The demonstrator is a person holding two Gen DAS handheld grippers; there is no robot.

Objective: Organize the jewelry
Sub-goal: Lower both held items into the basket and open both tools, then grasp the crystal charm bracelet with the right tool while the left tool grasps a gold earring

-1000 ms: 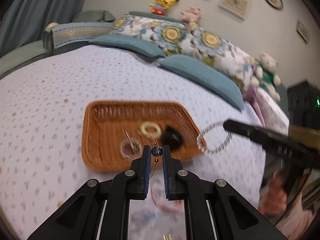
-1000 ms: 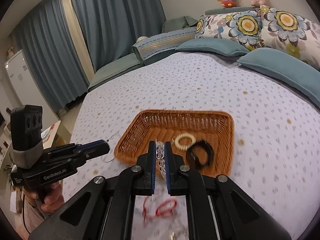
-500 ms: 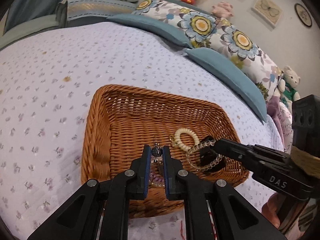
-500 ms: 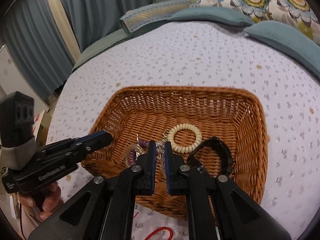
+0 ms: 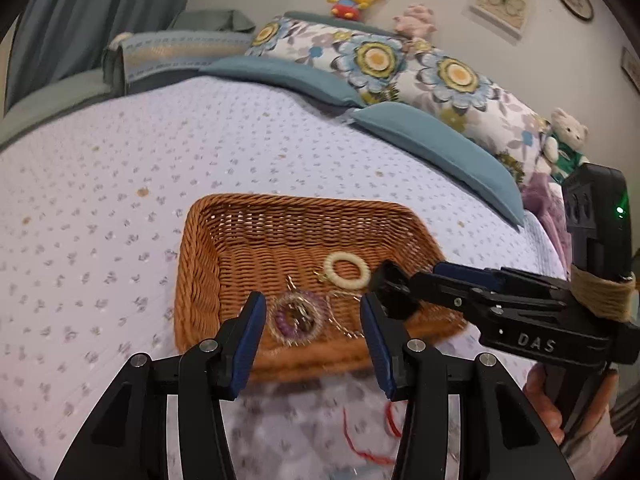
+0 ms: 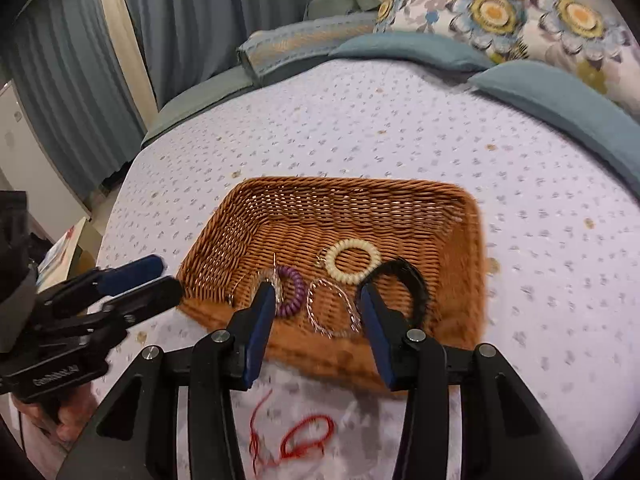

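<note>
Bedroom, bed [image 6: 360, 128] with lilac dotted quilt, blue curtains [image 6: 192, 20] at 10 o'clock, floral pillows [image 6: 520, 16] at 1 o'clock. Left claw [image 6: 156, 276] at 9 o'clock in right wrist view, fingers parted, holding nothing; in its own view left claw [image 5: 312, 316] is spread wide over the near basket edge. Wicker basket [image 6: 360, 204], orange-brown, rectangular, sits on the bed at centre. Inside near front wall, left to right: thin wire earring [image 6: 274, 276] with hook, small, detail unclear; purple coil hair tie [image 6: 294, 290]; clear beaded bracelet [image 6: 332, 308], loop lying flat; cream coil hair tie [image 6: 353, 261] further back at 12 o'clock from the bracelet; black band [image 6: 408, 280] at the right, partly behind a finger. Right claw [image 6: 318, 304] wide open, empty, bracelet seen between its fingers. Red string [image 6: 296, 440] lies on the quilt outside the basket at 6 o'clock, blurred.
</note>
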